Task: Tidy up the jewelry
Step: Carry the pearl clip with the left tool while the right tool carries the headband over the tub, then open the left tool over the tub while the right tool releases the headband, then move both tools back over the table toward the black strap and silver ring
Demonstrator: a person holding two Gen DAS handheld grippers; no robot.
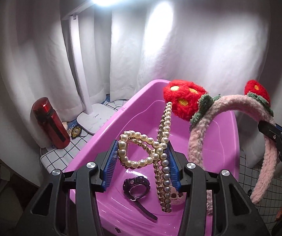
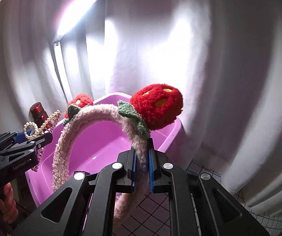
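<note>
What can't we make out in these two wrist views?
- Pink round item in the pink bin, left wrist view: mostly hidden behind the pearl hair clip and left tool finger.
- Watch strap end, left wrist view: too dark to tell.
- Fuzzy headband lower end, right wrist view: covered by the right tool.
- Bin floor contents, right wrist view: blocked by the headband and tool.

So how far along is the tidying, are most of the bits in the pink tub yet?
Partly. A dark watch and a small pink plush piece already lie in the pink tub. In hand: the left gripper holds a pearl hair clip over the tub, and the right gripper is clamped on a fluffy pink headband with red strawberries. Both still need dropping in. I can't see whether other pieces wait elsewhere.
</note>
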